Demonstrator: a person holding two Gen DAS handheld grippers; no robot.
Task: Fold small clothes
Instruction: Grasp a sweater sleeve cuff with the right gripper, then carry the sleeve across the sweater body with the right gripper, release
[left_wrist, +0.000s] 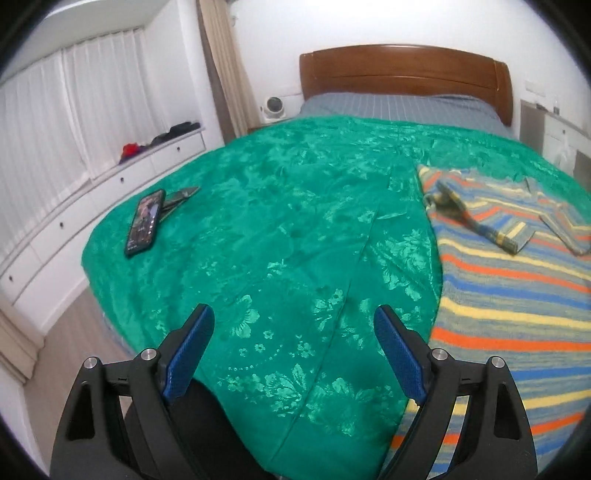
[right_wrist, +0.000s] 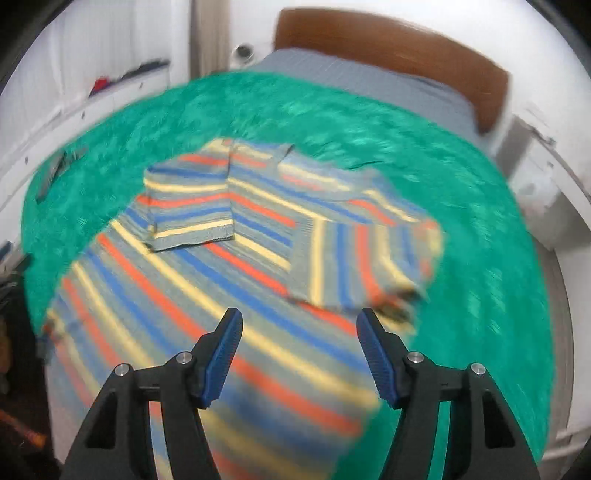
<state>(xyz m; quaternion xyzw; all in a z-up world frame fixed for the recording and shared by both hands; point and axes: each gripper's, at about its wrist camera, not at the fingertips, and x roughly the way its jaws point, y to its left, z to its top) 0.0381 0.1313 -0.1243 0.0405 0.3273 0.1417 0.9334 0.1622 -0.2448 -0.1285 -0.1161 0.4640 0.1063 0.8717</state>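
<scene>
Striped sweater (right_wrist: 229, 266) flat beneath empty, parted right tongs (right_wrist: 299, 325)

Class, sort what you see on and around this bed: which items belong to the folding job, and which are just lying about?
Part of the job:
- striped sweater, both sleeves folded in
- left tongs, open
- right tongs, open

Just lying about:
- phone
- green bedspread
- small fan
- clothes on the drawer unit
</scene>
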